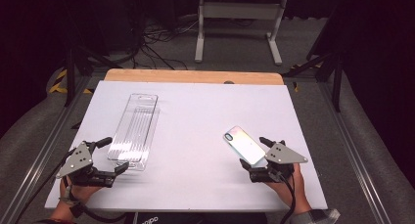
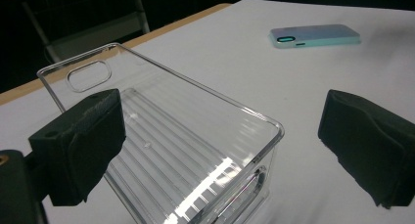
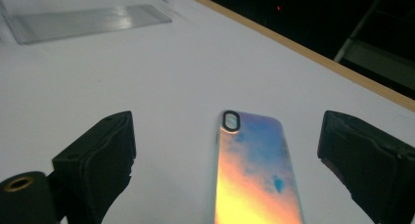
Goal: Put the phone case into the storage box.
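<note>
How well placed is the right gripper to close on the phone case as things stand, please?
Probably well placed: the right gripper is open, with the phone case lying flat between its jaws on the white table. Nothing stands in the way. The pads do not touch it yet.

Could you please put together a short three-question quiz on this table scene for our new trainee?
1. True or false: the right gripper has its pads pressed on the phone case.
2. Which thing lies nearest the left gripper: A) the phone case, B) the clear plastic package, C) a mug?
3. Fill in: the camera cutout of the phone case points toward the ___ edge of the table.

Key
1. False: the jaws stand open on either side of it, apart from its edges.
2. B: its near end sits between the open jaws.
3. Far.
</note>
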